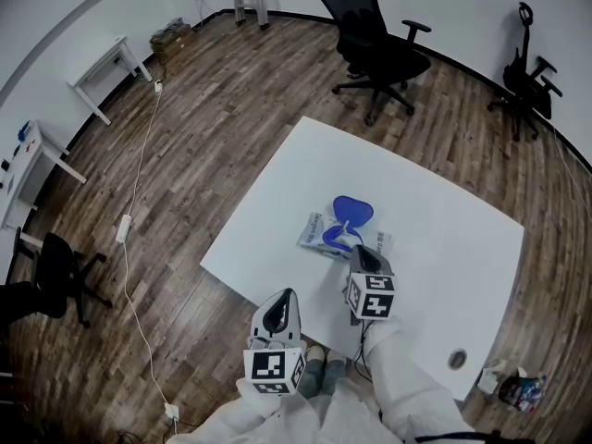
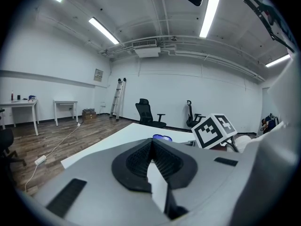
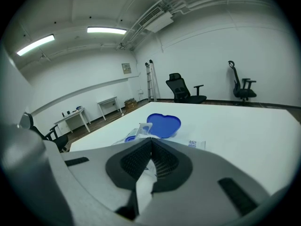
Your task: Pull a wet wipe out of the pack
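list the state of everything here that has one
pack lid, flipped open
wet wipe pack, lying flat on the table
wet wipe, tip sticking up from the opening, not pulled out
right gripper, shut on the wet wipe tip, it seems
left gripper, shut, empty, away from the pack

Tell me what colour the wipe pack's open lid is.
Blue; the lid shows best in the right gripper view.
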{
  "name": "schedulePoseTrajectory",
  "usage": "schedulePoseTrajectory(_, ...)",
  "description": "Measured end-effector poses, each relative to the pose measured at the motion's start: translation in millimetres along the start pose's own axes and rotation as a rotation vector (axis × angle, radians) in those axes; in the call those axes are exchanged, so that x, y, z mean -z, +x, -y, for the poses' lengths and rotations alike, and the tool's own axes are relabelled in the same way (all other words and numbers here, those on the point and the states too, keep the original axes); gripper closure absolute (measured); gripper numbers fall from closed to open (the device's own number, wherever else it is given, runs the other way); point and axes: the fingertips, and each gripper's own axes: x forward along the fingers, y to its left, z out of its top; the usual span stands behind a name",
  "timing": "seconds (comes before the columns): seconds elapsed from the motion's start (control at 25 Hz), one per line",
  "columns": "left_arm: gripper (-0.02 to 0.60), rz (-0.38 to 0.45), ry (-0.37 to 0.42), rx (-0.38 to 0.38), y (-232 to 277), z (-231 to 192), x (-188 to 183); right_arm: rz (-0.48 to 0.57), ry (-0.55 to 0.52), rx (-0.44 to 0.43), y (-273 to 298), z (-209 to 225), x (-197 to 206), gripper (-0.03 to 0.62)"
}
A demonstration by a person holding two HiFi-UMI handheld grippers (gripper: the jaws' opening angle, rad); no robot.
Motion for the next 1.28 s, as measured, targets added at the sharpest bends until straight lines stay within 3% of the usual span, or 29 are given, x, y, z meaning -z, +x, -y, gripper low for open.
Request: schedulePoseTrajectory(1.28, 0.583, 0.064, -0.012, -0.006, -27, 1, -12, 0.113, -0.016, -0.058, -38, -29, -42, 0.585)
